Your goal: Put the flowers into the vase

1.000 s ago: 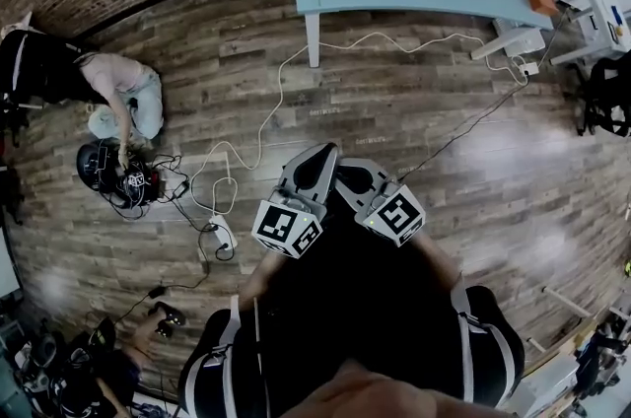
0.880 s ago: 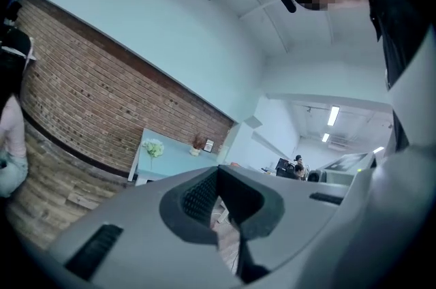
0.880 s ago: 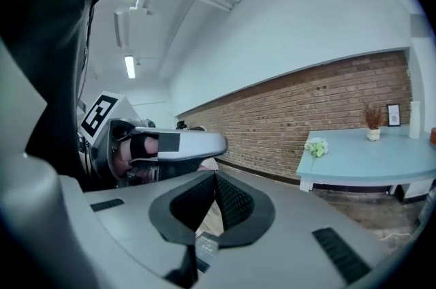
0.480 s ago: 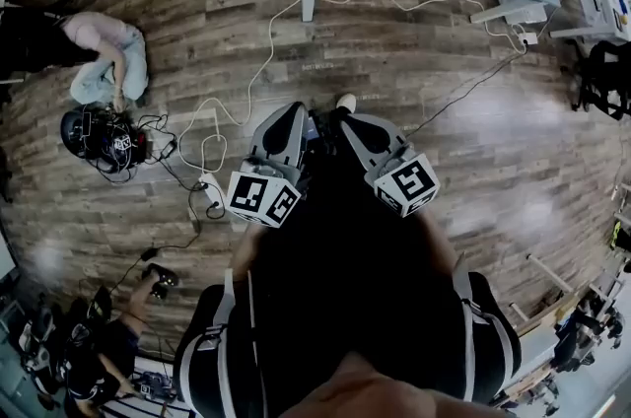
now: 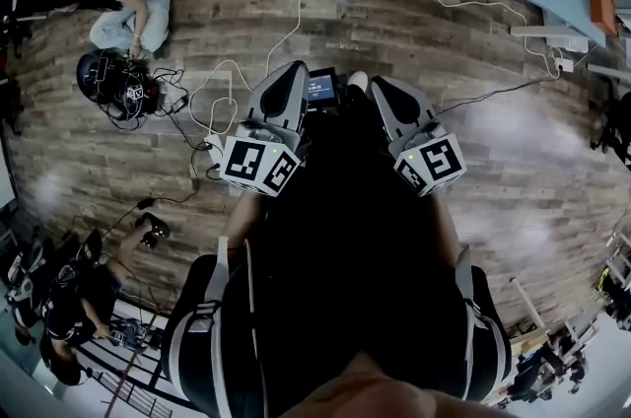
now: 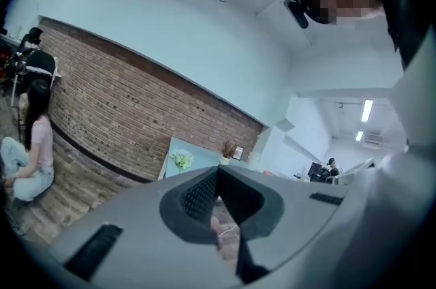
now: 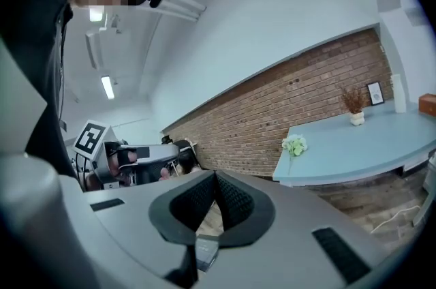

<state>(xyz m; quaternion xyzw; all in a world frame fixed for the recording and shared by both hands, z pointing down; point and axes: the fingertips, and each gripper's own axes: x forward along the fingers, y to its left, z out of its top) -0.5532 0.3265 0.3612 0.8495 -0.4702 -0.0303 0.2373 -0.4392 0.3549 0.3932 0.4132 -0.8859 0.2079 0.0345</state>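
While left claw (image 6: 218, 175) and right claw (image 7: 214, 177) sit closed and empty, step to the table (image 7: 361, 141), opening one for the flowers (image 7: 294, 144).

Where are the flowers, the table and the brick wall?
flowers (image 7: 294, 144), right gripper view, on the pale blooms.
table (image 7: 368, 141), right gripper view, on its bare blue top.
brick wall (image 7: 293, 98), right gripper view, on the middle bricks.

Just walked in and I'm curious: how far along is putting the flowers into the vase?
Nothing looks done: the flowers lie on the blue table, apart from the vase. Nothing is in hand; the left tongs and right tongs are shut and empty. Left: fetching the flowers and placing them.
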